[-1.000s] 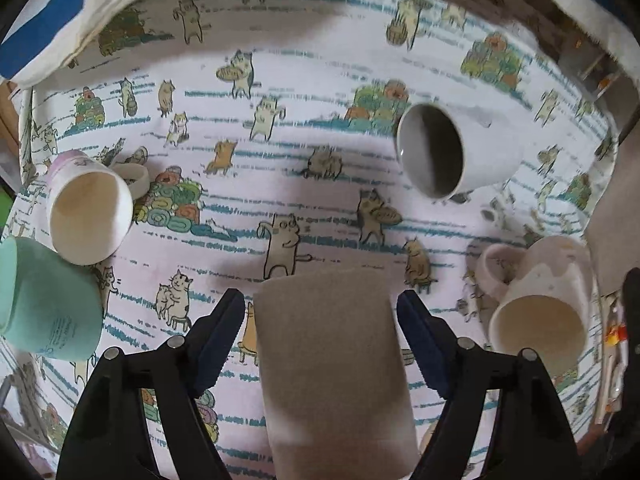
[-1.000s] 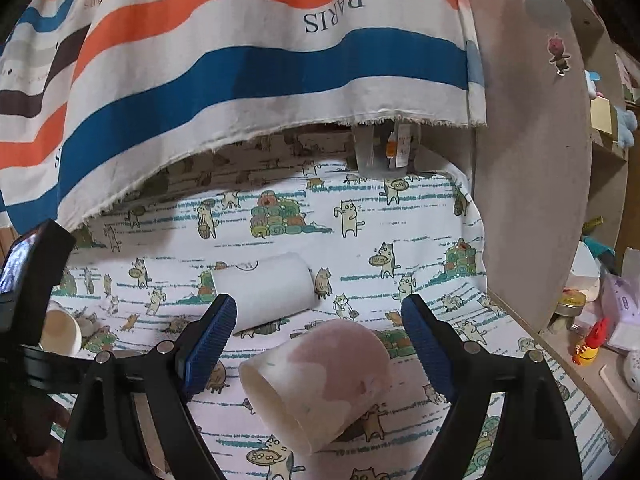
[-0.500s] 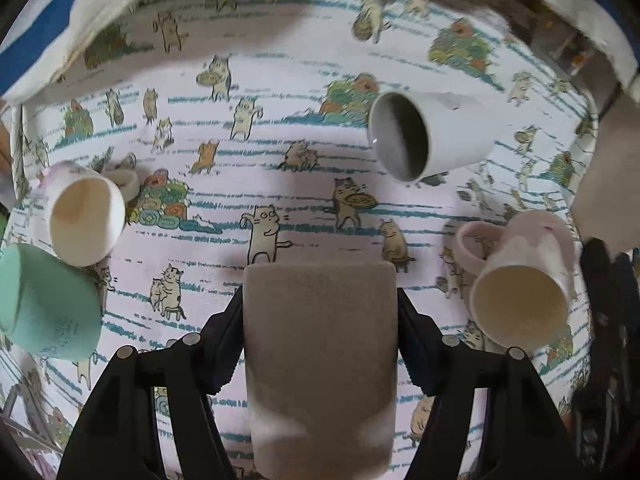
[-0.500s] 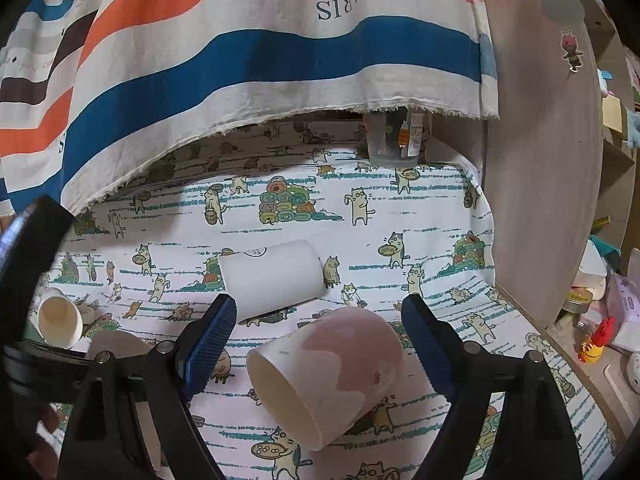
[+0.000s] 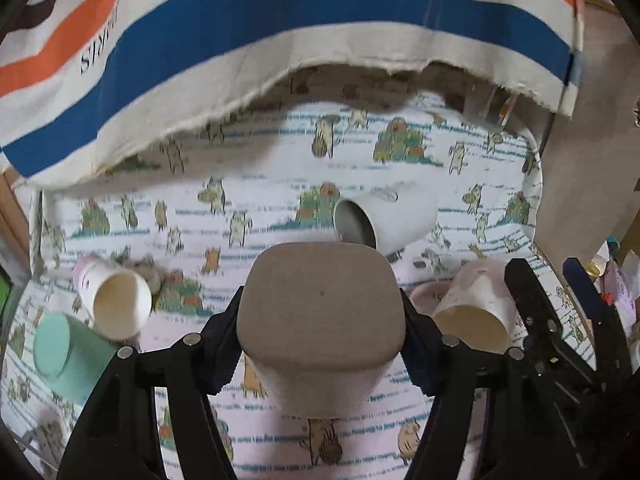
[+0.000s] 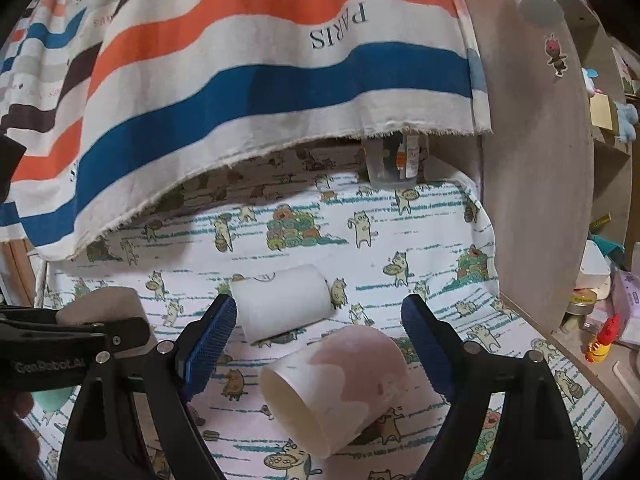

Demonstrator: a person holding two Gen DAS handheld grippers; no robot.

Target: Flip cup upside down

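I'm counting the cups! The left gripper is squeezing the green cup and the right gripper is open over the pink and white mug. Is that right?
Not quite. The left gripper is squeezing the tan cup, not the green cup, which lies on the cat-print cloth off to the side, as the left wrist view shows. The right gripper really is open over the pink and white mug.

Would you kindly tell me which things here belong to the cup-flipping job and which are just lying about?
Job in hand:
- brown cup, held base-up
- left gripper, shut on it

Lying about:
- white cup
- pink cup, between the open right gripper's fingers
- cream cup
- green cup
- striped cloth
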